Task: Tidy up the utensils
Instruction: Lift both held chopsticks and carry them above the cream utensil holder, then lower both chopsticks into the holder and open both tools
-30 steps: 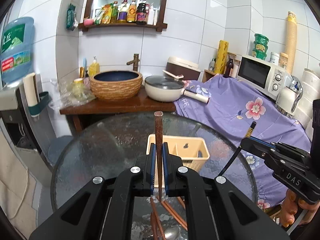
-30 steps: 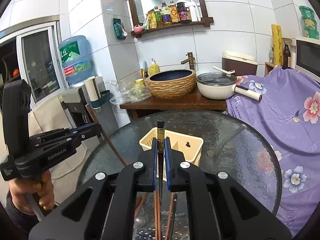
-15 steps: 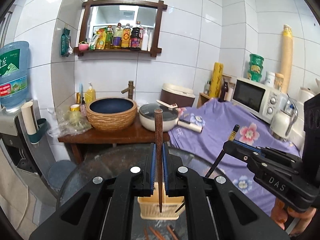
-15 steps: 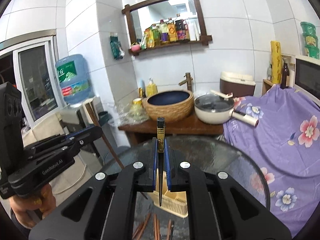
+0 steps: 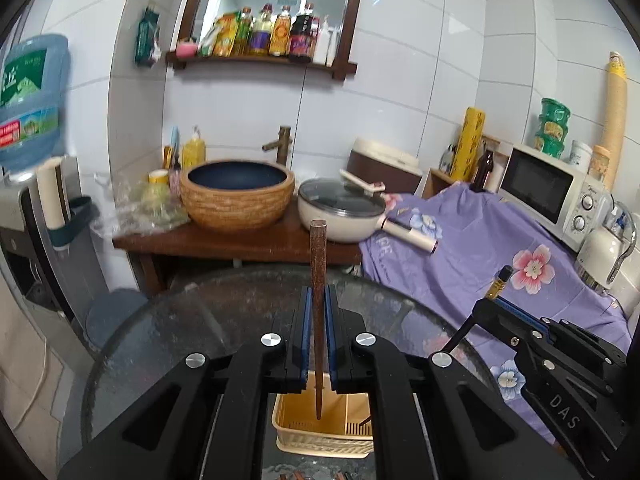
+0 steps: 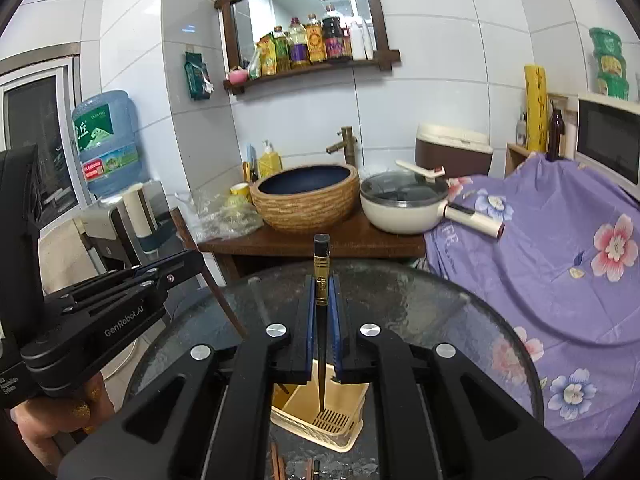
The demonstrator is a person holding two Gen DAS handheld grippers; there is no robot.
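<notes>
Above the cream utensil basket, which stands on the round glass table, two chopsticks are held upright, one in each tool. The left gripper is clamped on a reddish-brown chopstick; its blue pads are pressed against the shaft at about mid-length, the blunt end up and the narrow tip pointing into a basket compartment. The right gripper is likewise closed on a black chopstick with a gold band near its top, the tip hanging over the slotted floor of the basket. Whether either tip has passed below the rim cannot be told.

Both pieces are judged to be light, stiff and slender, unlikely to bend or break under the pads. A smooth lacquered finish is suggested on the black one, so some slip or pivoting in the grip is to be expected; the speckled brown one appears rougher and may hold more surely. A hold at mid-shaft, as is seen, is considered sound: the stick hangs near plumb and little leverage is left to swing it. A hold nearer the tapered tip would be less secure.

More utensils are glimpsed lying on the glass near the lower edge of both views, and are taken as not yet sorted. The basket is judged light and liable to shift if struck.
</notes>
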